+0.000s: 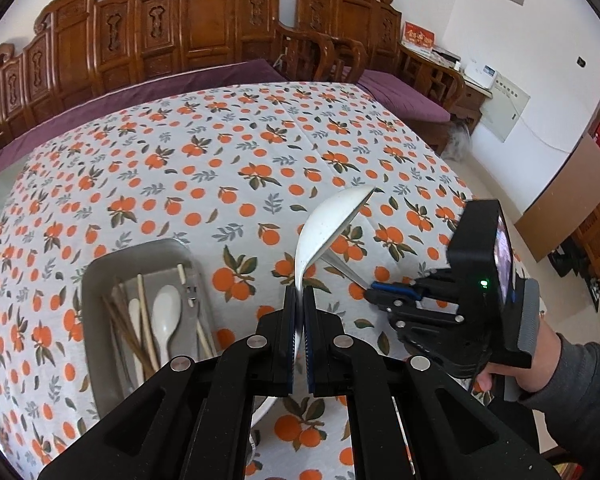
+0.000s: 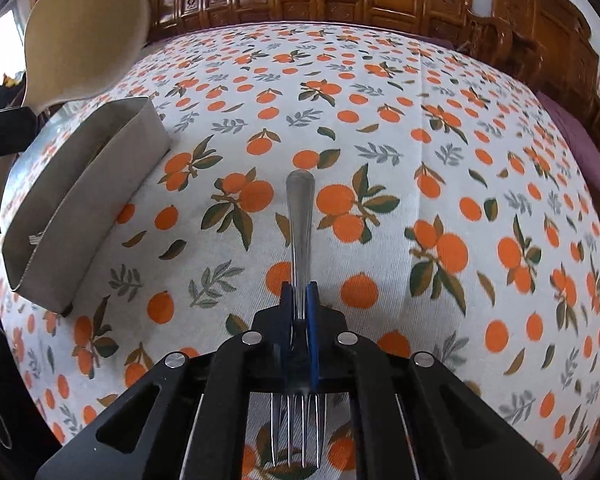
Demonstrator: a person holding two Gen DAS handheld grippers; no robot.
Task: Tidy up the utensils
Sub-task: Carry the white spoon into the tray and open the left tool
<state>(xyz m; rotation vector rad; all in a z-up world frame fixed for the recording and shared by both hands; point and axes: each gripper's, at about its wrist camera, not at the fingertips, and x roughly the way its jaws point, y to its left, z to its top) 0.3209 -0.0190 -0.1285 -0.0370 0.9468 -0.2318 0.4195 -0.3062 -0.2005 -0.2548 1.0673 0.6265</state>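
- My left claw [image 1: 299,296] is shut tight on a big white ladle [image 1: 328,228]. The ladle is up in the air above the table [image 1: 228,128], just to the right of the tray [image 1: 100,280].
- My right claw [image 2: 300,296] is shut tight on a fork [image 2: 300,216]. The fork is held a little above the cloth, well to the right of the tray.
- I think much of the job is done. The tray already holds chopsticks [image 1: 128,328], a white spoon [image 1: 166,312] and some other small things.
- What I think is left: the ladle and the fork both need to go in the tray. I see nothing else loose on the table.
- The left view looks down into the tray, so I can see what is inside it. It also shows my right claw from the side.
- The right view shows only the outside wall of the tray [image 2: 112,176]. But it shows the whole fork, and its prongs point back at me.
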